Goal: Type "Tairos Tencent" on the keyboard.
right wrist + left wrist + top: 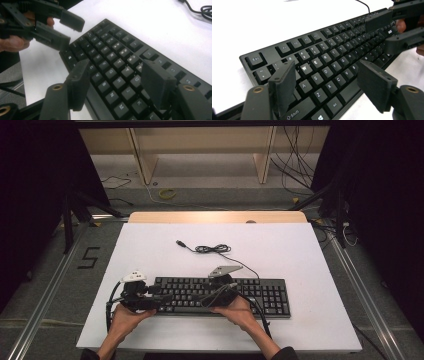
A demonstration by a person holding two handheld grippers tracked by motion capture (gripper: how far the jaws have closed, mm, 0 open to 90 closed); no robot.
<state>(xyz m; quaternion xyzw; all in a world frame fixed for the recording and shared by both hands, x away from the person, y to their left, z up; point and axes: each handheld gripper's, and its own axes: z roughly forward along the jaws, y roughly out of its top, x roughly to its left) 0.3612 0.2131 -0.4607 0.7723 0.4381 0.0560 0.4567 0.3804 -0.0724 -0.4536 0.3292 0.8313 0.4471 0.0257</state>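
Observation:
A black keyboard (260, 295) lies across the near part of the white tabletop (300, 250). Its cable (212, 249) coils behind it and ends in a loose plug (180, 242). My left gripper (164, 299) hovers over the keyboard's left end, jaws open above the letter keys (328, 85), holding nothing. My right gripper (202, 300) faces it from the keyboard's middle, open as well (117, 83), nothing between its jaws. Each gripper shows in the other's view, the right one (382, 33) and the left one (70, 31), jaws parted. The keyboard (324, 57) (120, 57) rests flat.
The table's front edge runs just under the person's hands (235, 312). A wooden strip (215, 217) borders the far edge. Beyond it stand wooden frames and loose cables on the floor (167, 194). Bare white surface lies behind and right of the keyboard.

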